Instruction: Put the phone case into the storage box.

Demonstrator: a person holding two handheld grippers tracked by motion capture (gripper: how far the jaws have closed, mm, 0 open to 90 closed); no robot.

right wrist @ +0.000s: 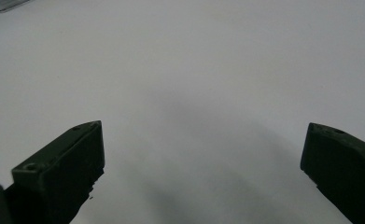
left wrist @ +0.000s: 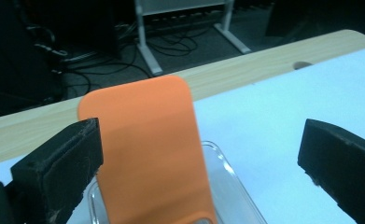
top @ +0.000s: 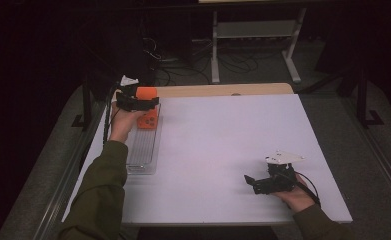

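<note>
An orange slab with rounded corners (top: pixel 148 120) (left wrist: pixel 147 149) stands upright in the far end of a clear plastic tray (top: pixel 143 152) (left wrist: pixel 238 186) at the table's left side. My left gripper (top: pixel 150 103) (left wrist: pixel 201 140) is held at the slab, open wide. The slab sits between its jaws, close against the left one and far from the right one. My right gripper (top: pixel 249 181) (right wrist: pixel 203 149) rests low over the white table top (top: pixel 223 135) at the near right, open with nothing between its jaws.
The white sheet covers a wooden table whose bare strip (top: pixel 223 90) (left wrist: pixel 245 65) shows at the far edge. Behind it are a metal frame's legs (top: pixel 215 50) and cables on the floor. A corner of the clear tray (right wrist: pixel 5 3) shows far off.
</note>
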